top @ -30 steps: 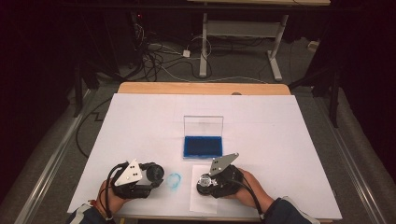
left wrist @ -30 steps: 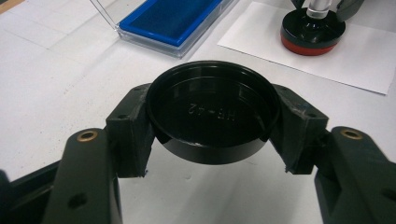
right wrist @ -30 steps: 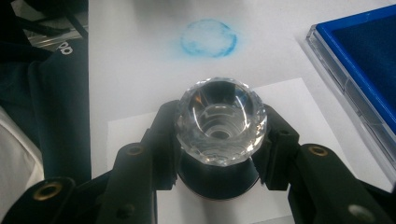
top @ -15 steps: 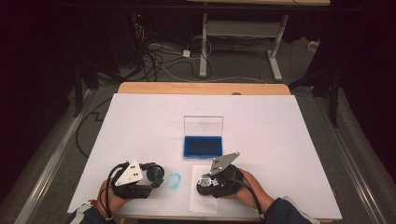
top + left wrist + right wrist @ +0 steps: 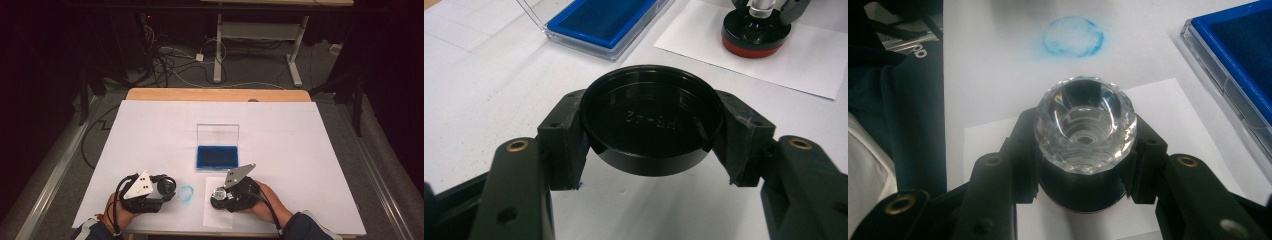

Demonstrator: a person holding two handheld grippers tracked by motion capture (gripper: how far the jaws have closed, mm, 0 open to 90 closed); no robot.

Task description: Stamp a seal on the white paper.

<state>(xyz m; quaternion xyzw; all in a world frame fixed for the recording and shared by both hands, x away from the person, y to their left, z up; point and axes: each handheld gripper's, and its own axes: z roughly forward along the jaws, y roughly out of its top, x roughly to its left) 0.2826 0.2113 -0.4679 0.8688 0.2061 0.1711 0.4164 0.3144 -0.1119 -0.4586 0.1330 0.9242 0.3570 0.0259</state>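
At the near edge of the table (image 5: 150, 125), the left gripper (image 5: 651, 150) was clamped on a round black cap (image 5: 651, 125), its pads pressing the rim from both sides, hollow side facing the camera with raised lettering inside; the cap looked light, stiff plastic, smooth at the wall, best pinched across its full width as it was. To its right, the right gripper (image 5: 1085, 150) was closed around a stamp (image 5: 1085, 122) with a faceted clear knob on top and a dark round body below, the jaws squeezing just beneath the knob. In the left gripper view the stamp's black-and-red base (image 5: 754, 37) stood on a white sheet of paper (image 5: 216, 212), apparently pressed down on it. The stamp seemed rigid and moderately heavy for its size; the glassy knob would likely be slippery, so the narrower neck under it was the safer hold. Between the two grippers a smudged blue ring of ink (image 5: 186, 193) marked the table cover. Farther off, at the table's middle, sat a blue ink pad (image 5: 216, 157) in a clear case with its transparent lid (image 5: 217, 134) standing upright behind it.
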